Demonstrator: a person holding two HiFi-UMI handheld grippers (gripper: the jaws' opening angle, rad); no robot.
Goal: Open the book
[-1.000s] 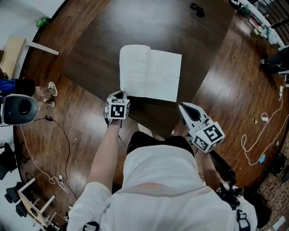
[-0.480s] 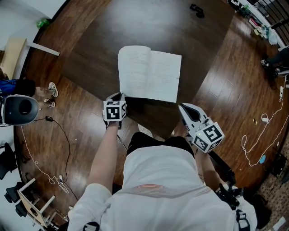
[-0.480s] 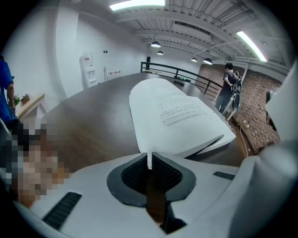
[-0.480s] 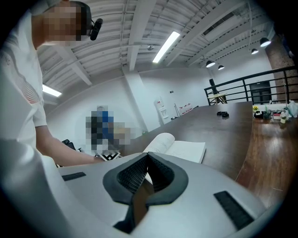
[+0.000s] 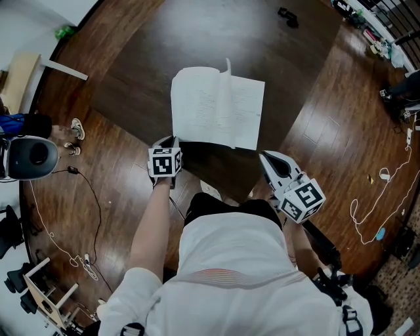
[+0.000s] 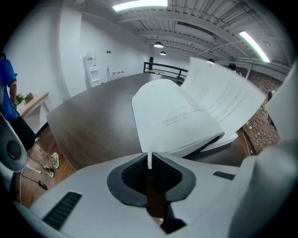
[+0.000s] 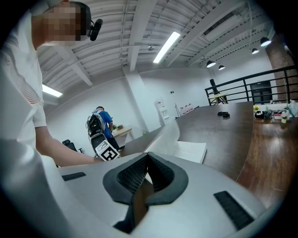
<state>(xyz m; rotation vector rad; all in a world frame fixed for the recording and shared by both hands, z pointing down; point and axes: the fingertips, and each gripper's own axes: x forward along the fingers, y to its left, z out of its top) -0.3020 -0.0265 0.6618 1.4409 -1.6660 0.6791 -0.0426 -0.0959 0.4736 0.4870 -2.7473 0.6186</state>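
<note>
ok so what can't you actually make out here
Print on the book: too small in the head view, too faint in the left gripper view.
Left gripper tips: hidden under its marker cube in the head view.
Dark object on the far table: too small in the head view.

Head view overhead, both gripper views low, sharing book (image 5: 216, 108)
</note>
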